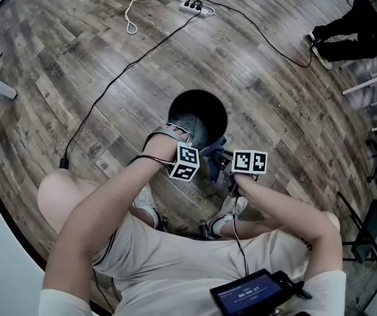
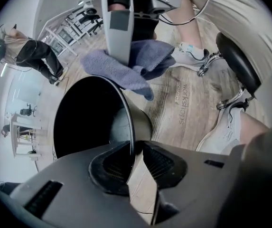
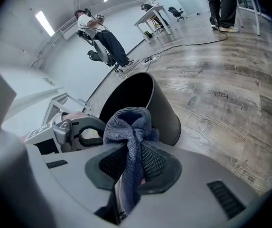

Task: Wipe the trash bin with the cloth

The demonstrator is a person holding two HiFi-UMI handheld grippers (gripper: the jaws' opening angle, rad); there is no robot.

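Note:
A black round trash bin [image 1: 175, 104] stands upright on the wood floor, just in front of the seated person's feet. My left gripper [image 1: 189, 140] reaches down onto its near rim. In the left gripper view the thin bin wall [image 2: 98, 122] runs between the pads, and the left gripper [image 2: 136, 160] is shut on it. My right gripper [image 1: 220, 158] hangs just right of the bin, shut on a bunched blue-grey cloth [image 1: 213, 162]. In the right gripper view the cloth [image 3: 131, 127] sticks up from between the jaws of the right gripper [image 3: 133, 163], in front of the bin [image 3: 166, 113].
A white power strip [image 1: 193, 6] with black and white cables lies on the floor beyond the bin. The person's shoes [image 1: 231, 209] sit close behind it, near a stool base with casters [image 2: 235, 56]. Another person [image 1: 346, 28] and chair legs are at the far right.

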